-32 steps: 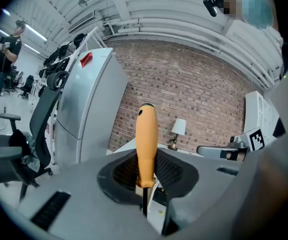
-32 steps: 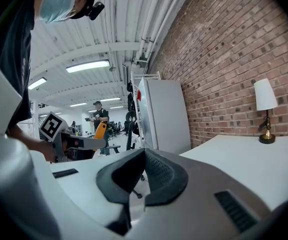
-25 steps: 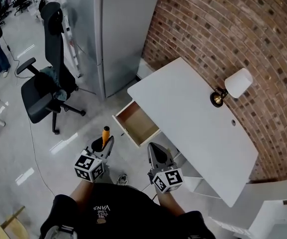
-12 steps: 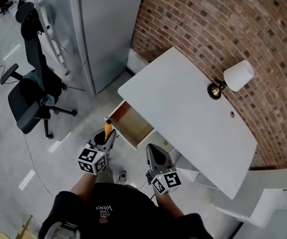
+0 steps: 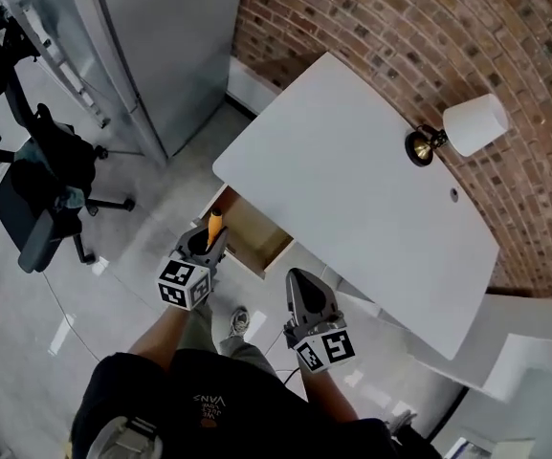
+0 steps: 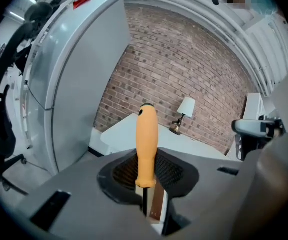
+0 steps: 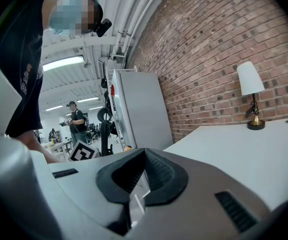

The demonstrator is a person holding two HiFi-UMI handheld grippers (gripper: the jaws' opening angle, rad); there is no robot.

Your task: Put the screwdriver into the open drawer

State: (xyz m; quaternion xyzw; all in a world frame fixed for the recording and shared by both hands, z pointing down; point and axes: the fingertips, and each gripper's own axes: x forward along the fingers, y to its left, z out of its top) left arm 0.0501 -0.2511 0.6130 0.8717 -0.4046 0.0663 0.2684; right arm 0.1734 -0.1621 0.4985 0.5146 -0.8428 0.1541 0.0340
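Head view: the screwdriver (image 5: 214,226) is seen as a short orange handle sticking out past the tips of the left gripper (image 5: 209,245), which is clenched on it. The handle is pictured over the left corner of the open drawer (image 5: 268,256), a shallow wooden box with a white front pulled out from under a white desk (image 5: 352,189). How high the tool is held over the drawer cannot be judged here. The right gripper (image 5: 304,290) is held near the desk's front edge, to the right of the drawer and apart from it. A lamp (image 5: 467,127) with a white shade is stood at the desk's far edge against a brick wall (image 5: 400,27); a black office chair (image 5: 36,180) and a grey cabinet (image 5: 151,36) are seen to the left.

Left gripper view: what the head view hides is shown here. The handle is smooth, rounded at the top with a small dark hole near its end, and stands upright above the jaws. The dark metal shaft just below the handle is pinched between the two pads. The desk, lamp and brick wall are seen behind it, but the drawer is covered by the gripper body.

Right gripper view: the jaws are closed together with nothing between them. The desk top and lamp are shown to the right, and another person is seen far off in the room
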